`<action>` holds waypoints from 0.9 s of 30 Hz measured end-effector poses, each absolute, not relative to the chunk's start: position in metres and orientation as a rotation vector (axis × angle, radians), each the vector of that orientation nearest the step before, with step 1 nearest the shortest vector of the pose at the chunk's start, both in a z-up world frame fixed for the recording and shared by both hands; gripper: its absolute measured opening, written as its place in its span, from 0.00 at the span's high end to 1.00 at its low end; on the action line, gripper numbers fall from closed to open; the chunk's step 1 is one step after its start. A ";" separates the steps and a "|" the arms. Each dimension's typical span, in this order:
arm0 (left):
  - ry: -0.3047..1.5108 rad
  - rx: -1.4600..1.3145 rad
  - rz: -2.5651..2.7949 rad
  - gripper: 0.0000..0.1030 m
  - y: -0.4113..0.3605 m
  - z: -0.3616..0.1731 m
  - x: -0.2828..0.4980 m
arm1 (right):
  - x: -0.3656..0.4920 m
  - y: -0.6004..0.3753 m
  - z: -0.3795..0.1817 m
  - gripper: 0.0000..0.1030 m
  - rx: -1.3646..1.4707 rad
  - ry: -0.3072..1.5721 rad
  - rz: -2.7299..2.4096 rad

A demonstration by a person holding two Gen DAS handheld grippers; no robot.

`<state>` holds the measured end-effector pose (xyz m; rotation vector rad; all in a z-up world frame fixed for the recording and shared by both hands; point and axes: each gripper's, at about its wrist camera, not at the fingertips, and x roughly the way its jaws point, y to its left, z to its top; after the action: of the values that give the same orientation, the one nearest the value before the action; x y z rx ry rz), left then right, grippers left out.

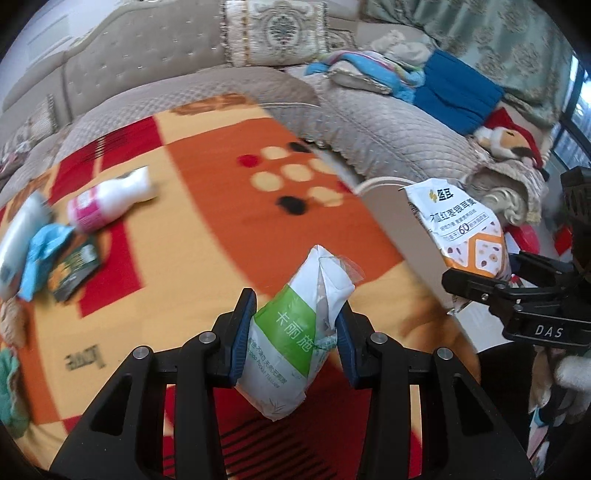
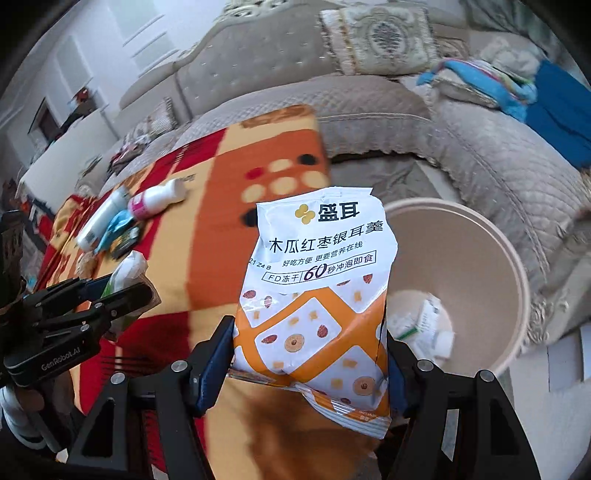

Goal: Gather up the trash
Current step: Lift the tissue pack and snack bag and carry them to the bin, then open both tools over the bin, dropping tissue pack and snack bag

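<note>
Left gripper (image 1: pixel 291 328) is clamped on a tissue pack (image 1: pixel 295 332), held upright over the blanket (image 1: pixel 207 206). Right gripper (image 2: pixel 310 365) pinches a snack bag (image 2: pixel 317 295) upright, just left of the trash bin (image 2: pixel 491 266), which already holds scraps.

Home living room: tufted sofa (image 1: pixel 147 55), cushions (image 1: pixel 277 31)

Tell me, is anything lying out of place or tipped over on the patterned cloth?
Yes. A white bottle with a pink label lies on its side on the cloth, beside a blue wrapper and a dark packet in a loose heap. The view is blurred, so I cannot tell whether anything spilled.
</note>
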<state>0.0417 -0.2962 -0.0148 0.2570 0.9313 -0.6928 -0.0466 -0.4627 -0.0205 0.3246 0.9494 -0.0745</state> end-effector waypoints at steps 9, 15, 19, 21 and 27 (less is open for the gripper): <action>0.955 0.290 -0.774 0.62 -0.365 -0.026 0.033 | -0.071 -0.518 -0.035 0.33 0.406 0.956 -0.171; 0.972 0.301 -0.795 0.62 -0.392 -0.036 0.032 | -0.074 -0.542 -0.050 0.33 0.446 0.968 -0.207; 0.981 0.302 -0.797 0.62 -0.404 -0.042 0.035 | -0.071 -0.553 -0.058 0.33 0.460 0.973 -0.236; 0.987 0.297 -0.799 0.62 -0.408 -0.045 0.037 | -0.068 -0.559 -0.062 0.33 0.465 0.978 -0.253; 0.991 0.266 -0.803 0.59 -0.418 -0.051 0.044 | -0.058 -0.573 -0.073 0.32 0.465 0.978 -0.296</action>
<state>0.0438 -0.4179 -0.0511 0.2657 0.9913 -0.8034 -0.0579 -0.5734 -0.0734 0.4649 0.9777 -0.2957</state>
